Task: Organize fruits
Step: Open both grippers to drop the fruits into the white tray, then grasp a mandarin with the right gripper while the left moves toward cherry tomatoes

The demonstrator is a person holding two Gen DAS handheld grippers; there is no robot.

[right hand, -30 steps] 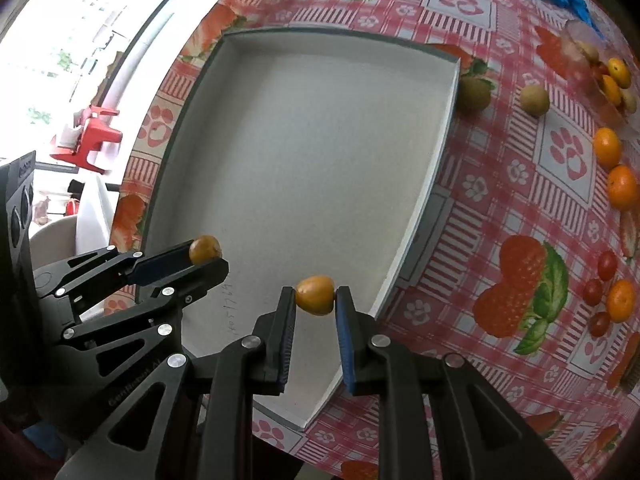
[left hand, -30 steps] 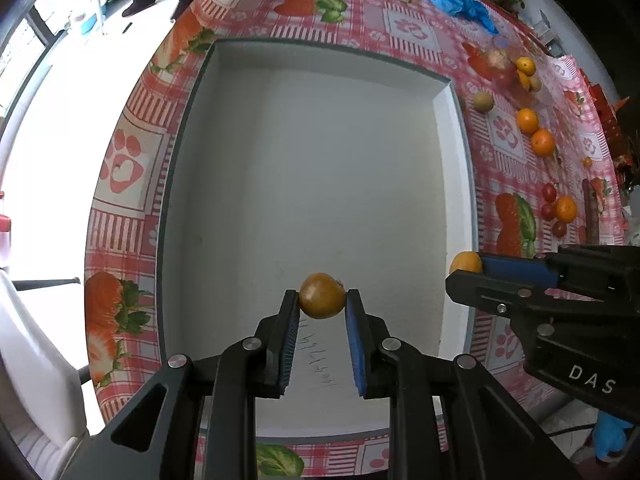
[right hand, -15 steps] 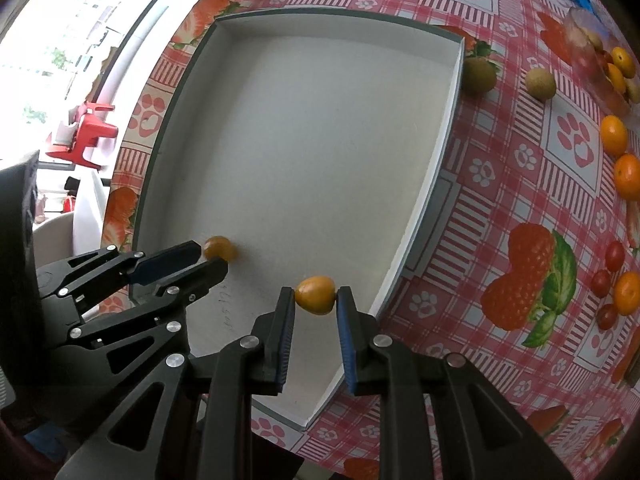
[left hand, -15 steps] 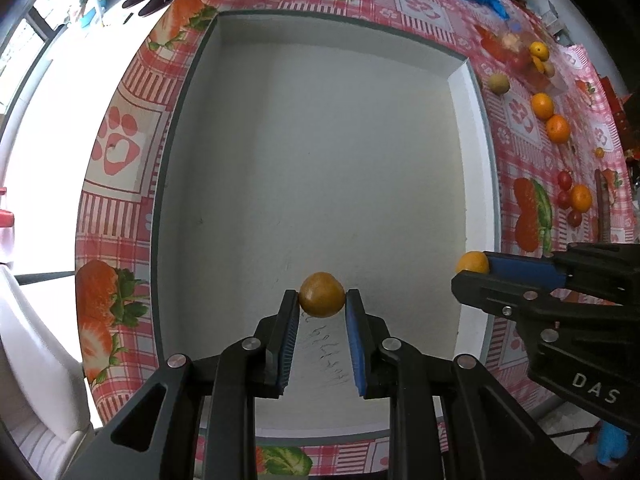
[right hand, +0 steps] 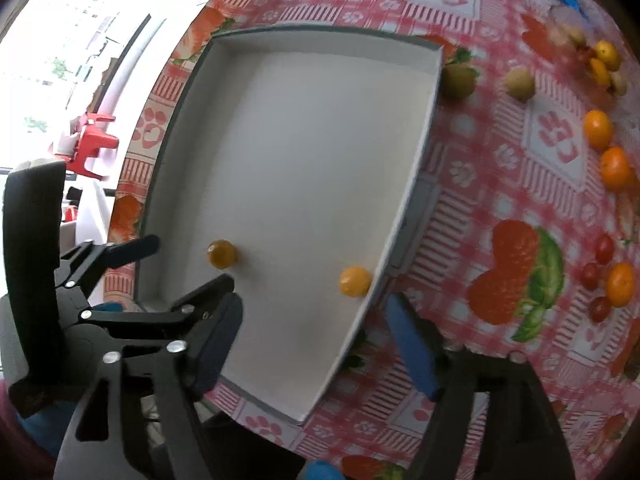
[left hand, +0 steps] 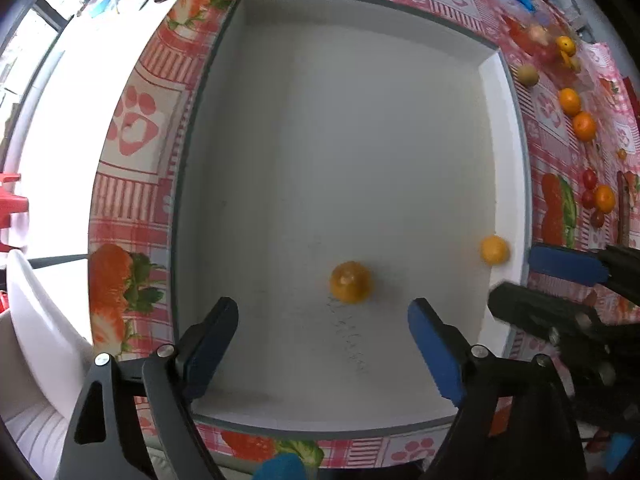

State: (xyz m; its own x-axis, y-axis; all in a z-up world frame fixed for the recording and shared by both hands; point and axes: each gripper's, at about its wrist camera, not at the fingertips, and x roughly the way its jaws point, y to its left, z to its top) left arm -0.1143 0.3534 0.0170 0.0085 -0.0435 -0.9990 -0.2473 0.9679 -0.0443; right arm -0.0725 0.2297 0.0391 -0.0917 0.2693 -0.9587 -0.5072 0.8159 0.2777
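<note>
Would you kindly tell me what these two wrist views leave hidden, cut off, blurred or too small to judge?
- Left wrist view: faint grey scribble on the floor of the white shallow box is too small and smeared to read.
- Both views: fruits in the far heap are blurred; kinds unclear.
- Right wrist view: a dark patch under the box's near wall is shadowed; unidentifiable.
- Right wrist view: tablecloth at the right edge is cut off.

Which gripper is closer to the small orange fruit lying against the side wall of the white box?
Right. The fruit lies just beyond the right gripper, whose jaws have just been opening. The left gripper hangs over the other fruit, farther along the box floor.
</note>
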